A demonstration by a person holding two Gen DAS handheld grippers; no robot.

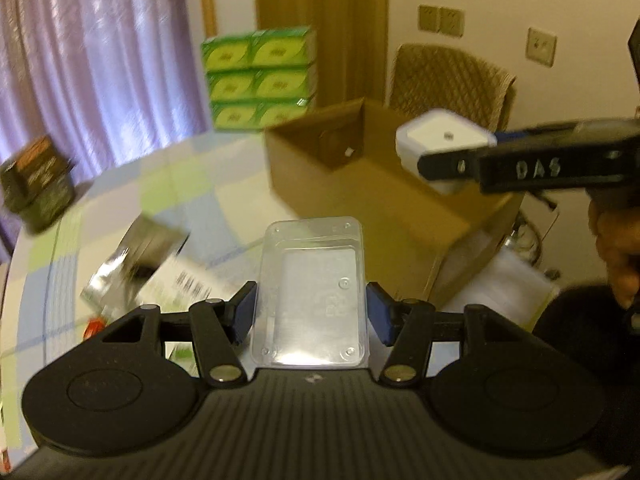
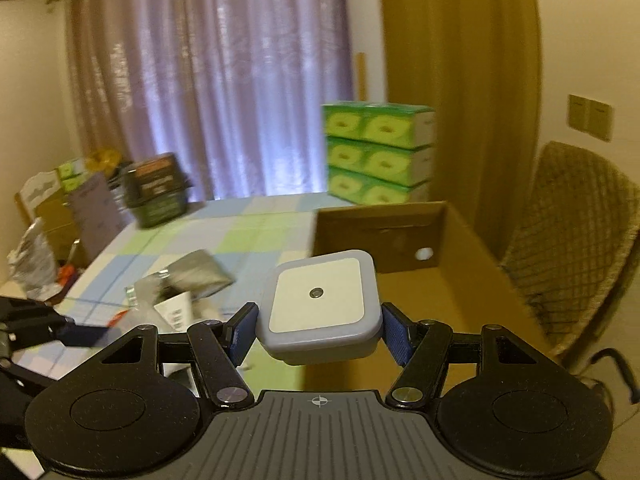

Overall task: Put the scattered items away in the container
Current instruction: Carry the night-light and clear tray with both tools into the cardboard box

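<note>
A clear plastic tray (image 1: 310,292) is clamped in the left tool (image 1: 311,314) above the bench (image 1: 120,200). A white square device (image 2: 320,306) is gripped by the right tool (image 2: 320,330) over the open cardboard box (image 2: 460,280).

On the bench (image 2: 256,216) the cardboard box (image 2: 420,280) sits right, the stacked tissue packs (image 2: 378,152) behind it, a chair (image 2: 572,240) to its right, crumpled wrappers (image 2: 192,276) left, a dark box (image 2: 156,190) far left
</note>
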